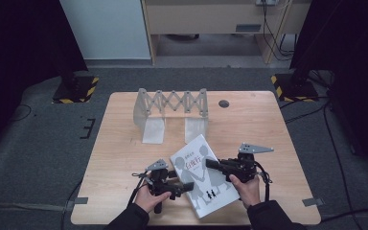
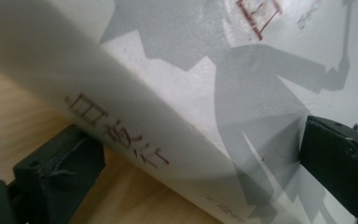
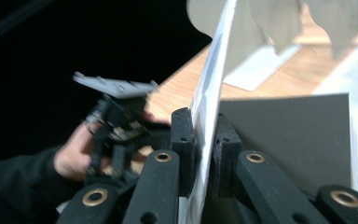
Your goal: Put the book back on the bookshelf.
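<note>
The book [image 1: 203,175] lay flat at the near edge of the tabletop [image 1: 120,158], long axis slanting away to my left. My right claw [image 3: 204,140] was pinched tight on its lifted front cover. My left claw [image 1: 184,188] stood wide, straddling the spine, not gripping.

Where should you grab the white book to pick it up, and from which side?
Probably by its long edges. The white book lies flat, so nothing fits under its middle. The spine juts between the left hand-held gripper's open jaws, so come in level from the left there. On the opposite side, the right hand-held gripper is shut on the thin front cover, which alone would likely only swing open.
</note>
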